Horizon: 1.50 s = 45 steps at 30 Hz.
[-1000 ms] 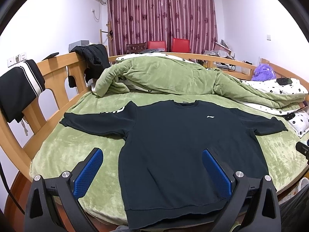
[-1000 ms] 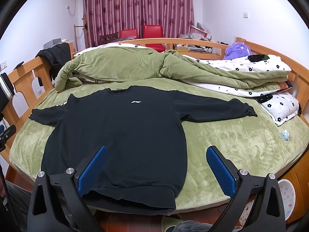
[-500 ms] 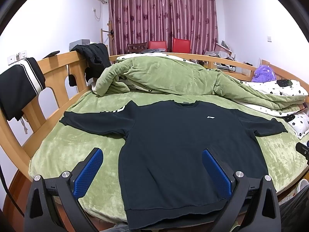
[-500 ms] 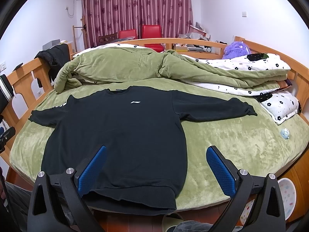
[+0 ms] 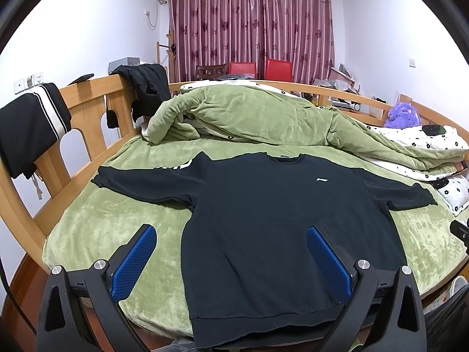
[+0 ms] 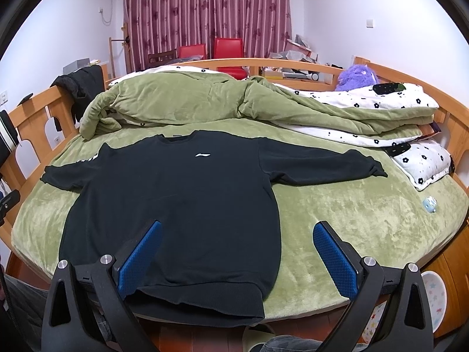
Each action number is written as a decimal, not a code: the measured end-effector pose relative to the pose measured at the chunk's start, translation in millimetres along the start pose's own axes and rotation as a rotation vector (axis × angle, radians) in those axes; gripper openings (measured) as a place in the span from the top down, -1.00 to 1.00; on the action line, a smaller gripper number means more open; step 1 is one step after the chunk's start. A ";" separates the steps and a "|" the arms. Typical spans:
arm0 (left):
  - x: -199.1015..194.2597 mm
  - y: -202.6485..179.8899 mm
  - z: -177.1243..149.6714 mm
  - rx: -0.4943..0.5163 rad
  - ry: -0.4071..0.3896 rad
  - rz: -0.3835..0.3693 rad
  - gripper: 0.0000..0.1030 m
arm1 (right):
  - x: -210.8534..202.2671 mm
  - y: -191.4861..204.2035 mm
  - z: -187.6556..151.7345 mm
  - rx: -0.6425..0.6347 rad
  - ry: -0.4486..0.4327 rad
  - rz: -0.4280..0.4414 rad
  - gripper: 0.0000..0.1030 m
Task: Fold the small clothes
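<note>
the left gripper (image 5: 230,234) is hovering with its blue pads spread wide and grasping nothing, above the near left part of the black sweatshirt (image 5: 278,220). the right gripper (image 6: 237,230) is likewise released — its left pad over the sweatshirt's (image 6: 181,199) hem area, its right pad over bare green bedspread (image 6: 351,205). the sweatshirt is lying flat, front up, sleeves stretched out left and right, hem hanging at the near edge. beyond it a bunched green quilt (image 5: 249,114) is piling up; a flowered pillow (image 6: 422,161) and a small blue toy (image 6: 429,204) are sitting at the right. a wooden bed frame (image 5: 88,108), draped with dark clothes, is ringing the bed — maroon curtains (image 5: 249,23) are hanging at the far wall.
</note>
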<state>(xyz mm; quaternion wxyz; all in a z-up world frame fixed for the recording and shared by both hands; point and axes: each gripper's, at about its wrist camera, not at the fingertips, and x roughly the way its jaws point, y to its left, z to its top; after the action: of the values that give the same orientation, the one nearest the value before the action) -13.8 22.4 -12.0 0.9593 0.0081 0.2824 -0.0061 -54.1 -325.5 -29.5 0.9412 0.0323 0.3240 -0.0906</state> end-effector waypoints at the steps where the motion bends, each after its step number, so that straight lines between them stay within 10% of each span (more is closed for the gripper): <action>1: 0.1 0.6 -0.4 -0.001 0.001 -0.001 -1.00 | 0.1 -0.1 0.2 -0.001 0.000 -0.001 -0.96; 45: 53.0 56.3 26.5 -0.046 -0.003 0.036 -1.00 | 34.6 25.3 9.1 -0.018 -0.012 0.062 -0.96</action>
<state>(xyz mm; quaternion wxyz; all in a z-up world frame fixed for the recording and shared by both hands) 46.0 77.8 -17.8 0.9596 -0.0087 0.2806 0.0174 -16.9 -306.9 -43.6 0.9458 0.0335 0.3177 -0.0588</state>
